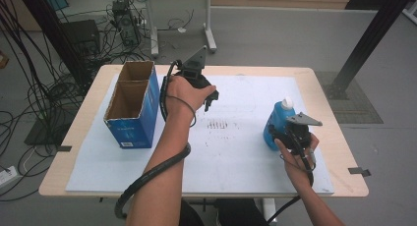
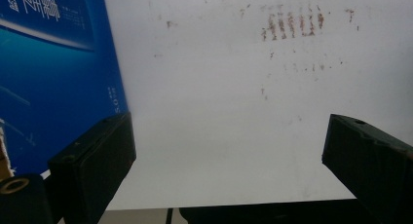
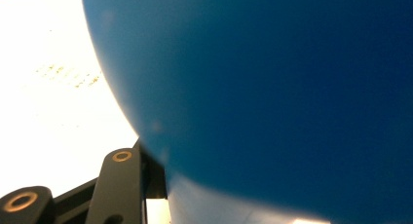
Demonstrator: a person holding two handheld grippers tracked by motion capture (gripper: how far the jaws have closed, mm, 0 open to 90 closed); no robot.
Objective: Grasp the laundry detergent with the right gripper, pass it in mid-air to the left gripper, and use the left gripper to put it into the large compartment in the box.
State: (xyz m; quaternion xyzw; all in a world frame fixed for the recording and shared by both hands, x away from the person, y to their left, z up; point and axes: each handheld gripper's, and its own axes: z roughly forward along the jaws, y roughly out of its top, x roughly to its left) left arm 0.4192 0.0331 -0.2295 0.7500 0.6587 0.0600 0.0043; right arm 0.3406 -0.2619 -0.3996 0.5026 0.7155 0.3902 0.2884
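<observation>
A blue bottle (image 1: 276,122) with a white cap stands upright at the right of the white mat (image 1: 236,157). My right gripper (image 1: 279,136) is shut on its lower body from the near side. In the right gripper view the bottle's blue wall (image 3: 272,97) presses against my left finger (image 3: 119,182). My left gripper (image 1: 209,101) hovers over the mat's far middle, just right of an open-topped blue cardboard box (image 1: 133,130). In the left gripper view the left gripper (image 2: 229,126) is open with bare mat between the jaws and the box wall (image 2: 53,78) beside the left one.
Brown stain marks (image 1: 221,124) (image 2: 292,24) dot the mat's centre. The wooden table edge (image 1: 344,152) rims the mat. Cables (image 1: 29,103) tangle on the floor at the left, and a black post (image 1: 366,39) rises at the far right.
</observation>
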